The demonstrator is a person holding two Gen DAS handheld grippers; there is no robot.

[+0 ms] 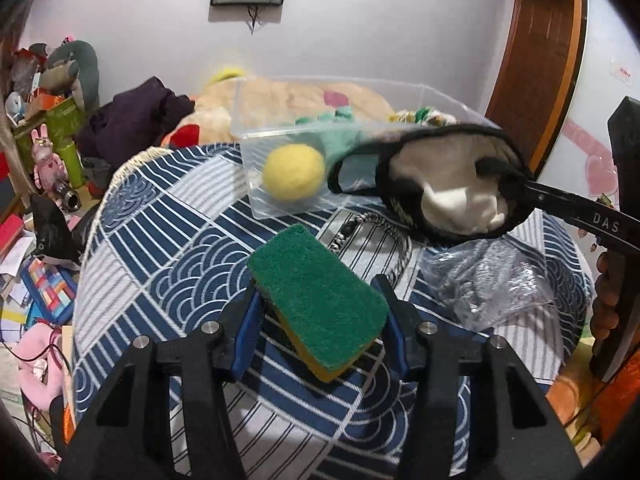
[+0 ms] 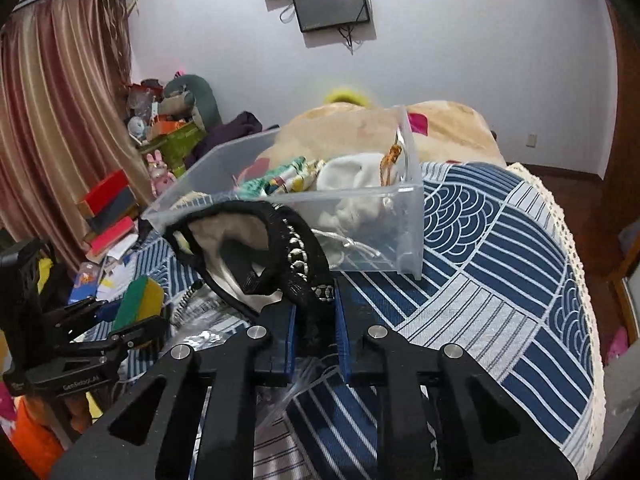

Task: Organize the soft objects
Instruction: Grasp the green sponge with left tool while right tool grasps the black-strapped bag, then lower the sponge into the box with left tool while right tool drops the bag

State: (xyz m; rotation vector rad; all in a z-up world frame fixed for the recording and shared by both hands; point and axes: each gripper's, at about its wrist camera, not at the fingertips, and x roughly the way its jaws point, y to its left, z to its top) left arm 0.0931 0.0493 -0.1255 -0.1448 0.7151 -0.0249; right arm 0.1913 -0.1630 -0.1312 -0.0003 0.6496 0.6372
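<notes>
Pinching a black-rimmed pouch (image 2: 256,256) between near-closed jaws, the right gripper (image 2: 316,312) hangs at the bin's (image 1: 256,184) near wall, nearer than the left. The pouch mouth faces away from the bin; the bin opening lies beyond and above. The left gripper (image 1: 320,312) clamps a sponge (image 1: 320,296), long axis pointing toward the bin, short of it over the cloth (image 1: 160,248).
</notes>
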